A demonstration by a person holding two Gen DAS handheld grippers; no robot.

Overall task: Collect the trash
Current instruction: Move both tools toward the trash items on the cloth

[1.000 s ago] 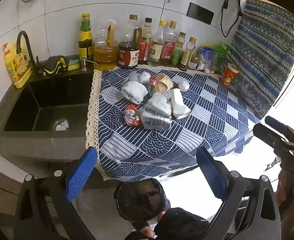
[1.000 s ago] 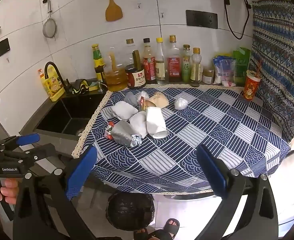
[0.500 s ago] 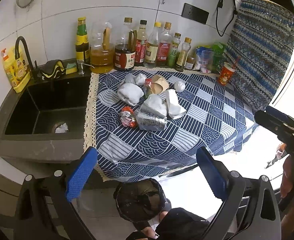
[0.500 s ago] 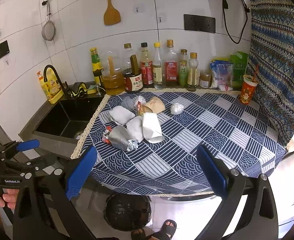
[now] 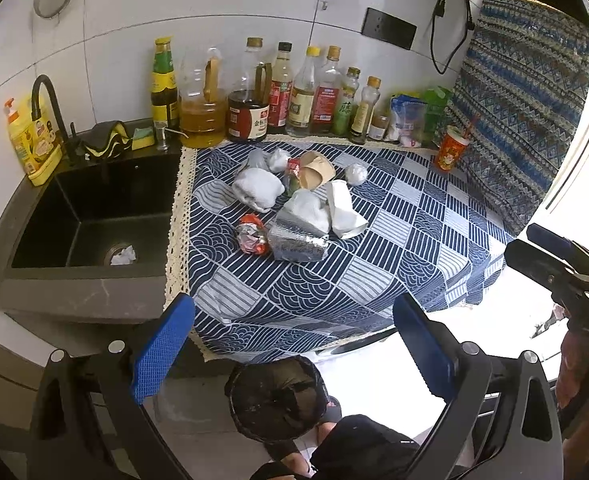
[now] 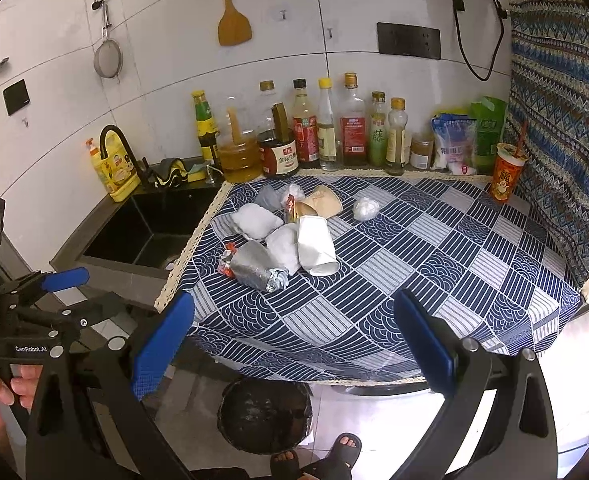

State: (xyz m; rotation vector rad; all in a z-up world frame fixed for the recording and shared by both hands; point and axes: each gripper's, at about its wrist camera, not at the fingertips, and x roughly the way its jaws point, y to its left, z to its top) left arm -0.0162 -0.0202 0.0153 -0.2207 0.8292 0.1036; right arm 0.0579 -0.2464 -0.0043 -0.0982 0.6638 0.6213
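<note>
A heap of trash lies on the blue patterned tablecloth (image 5: 374, 272): a silver foil bag (image 5: 298, 242), a red crumpled wrapper (image 5: 251, 235), white crumpled paper (image 5: 257, 189), a lying white cup (image 5: 344, 210) and a tan paper cup (image 5: 314, 168). The same heap shows in the right wrist view, with the foil bag (image 6: 256, 266) and the white cup (image 6: 316, 246). A black-lined bin (image 5: 276, 400) stands on the floor under the table edge, also seen as the bin (image 6: 264, 416). My left gripper (image 5: 294, 352) and right gripper (image 6: 294, 348) hover open and empty in front of the table.
Sauce and oil bottles (image 5: 254, 92) line the back wall. A black sink (image 5: 94, 216) lies left of the cloth, with paper at its drain (image 5: 121, 256). A red cup with a straw (image 5: 452, 148) stands back right. A person's sandalled feet (image 6: 318, 456) are beside the bin.
Both grippers have drawn slightly back and up from the table, so the scene looks a little smaller. Both stay open; the trash has not moved.
</note>
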